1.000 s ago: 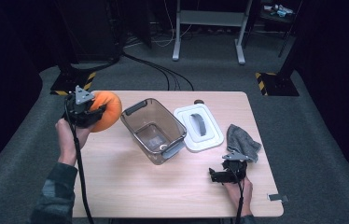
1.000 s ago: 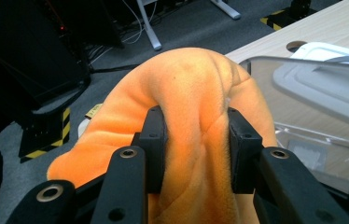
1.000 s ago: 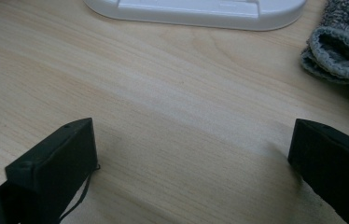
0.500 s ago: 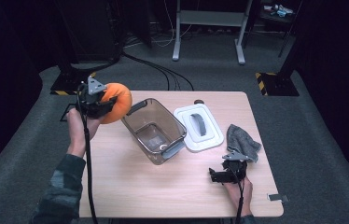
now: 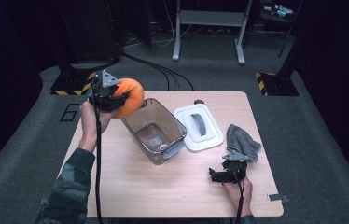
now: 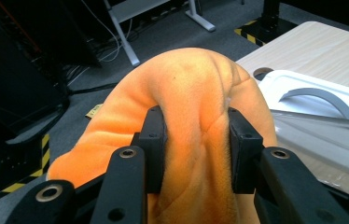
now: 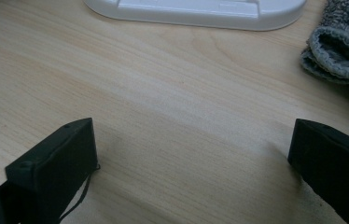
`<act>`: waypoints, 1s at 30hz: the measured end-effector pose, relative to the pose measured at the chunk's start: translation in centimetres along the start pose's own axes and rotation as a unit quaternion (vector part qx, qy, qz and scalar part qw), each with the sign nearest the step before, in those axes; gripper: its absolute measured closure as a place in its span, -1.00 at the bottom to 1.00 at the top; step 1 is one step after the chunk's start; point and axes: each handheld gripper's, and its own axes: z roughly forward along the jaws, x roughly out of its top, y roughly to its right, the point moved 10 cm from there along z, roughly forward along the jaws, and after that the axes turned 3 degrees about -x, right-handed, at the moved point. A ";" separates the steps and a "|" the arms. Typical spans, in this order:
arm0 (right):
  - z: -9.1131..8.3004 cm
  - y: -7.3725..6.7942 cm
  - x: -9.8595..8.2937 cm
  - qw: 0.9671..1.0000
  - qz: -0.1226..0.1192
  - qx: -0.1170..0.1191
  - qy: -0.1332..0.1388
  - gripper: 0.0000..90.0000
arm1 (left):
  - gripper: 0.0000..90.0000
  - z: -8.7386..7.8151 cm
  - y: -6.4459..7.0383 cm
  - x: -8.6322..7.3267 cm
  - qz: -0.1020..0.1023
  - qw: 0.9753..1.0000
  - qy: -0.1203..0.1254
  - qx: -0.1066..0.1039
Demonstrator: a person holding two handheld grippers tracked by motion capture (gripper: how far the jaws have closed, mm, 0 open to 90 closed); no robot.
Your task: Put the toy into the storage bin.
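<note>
My left gripper point(image 5: 116, 97) point(image 6: 196, 149) is shut on a soft orange cloth point(image 5: 128, 96) point(image 6: 196, 88), held up in the air above the table's back left corner, just left of a clear plastic bin point(image 5: 154, 130). The cloth bulges between and over both jaws. The bin stands open with nothing inside. Its white lid point(image 5: 198, 127) point(image 6: 317, 100) point(image 7: 196, 10) with a grey handle lies flat to the bin's right. My right gripper point(image 5: 218, 175) point(image 7: 191, 158) rests low on the table near the front right, jaws wide apart with bare wood between them.
A crumpled grey cloth point(image 5: 241, 141) point(image 7: 340, 42) lies at the right edge of the wooden table point(image 5: 163, 191), just beyond my right gripper. Cables and metal stand legs point(image 5: 210, 28) sit on the floor behind the table.
My left gripper has carried the orange cloth up and to the right, from the table's left edge toward the bin. The right gripper has stayed put.
</note>
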 end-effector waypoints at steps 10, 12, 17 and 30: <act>0.0 0.0 0.0 1.000 0.000 0.000 0.000 -0.99 | 0.44 1.7 2.1 0.9 -0.003 1.000 0.006 -0.022; 0.0 0.0 0.0 1.000 0.000 0.000 0.000 -0.99 | 0.44 2.0 2.4 1.0 -0.006 1.000 0.008 -0.025; 0.0 0.0 0.0 1.000 0.000 0.000 0.000 -0.99 | 0.44 2.7 2.9 1.1 -0.013 0.999 0.009 -0.036; 0.0 0.0 0.0 1.000 0.003 -0.001 0.001 -0.99 | 0.44 4.9 4.1 0.4 -0.031 0.998 -0.003 -0.055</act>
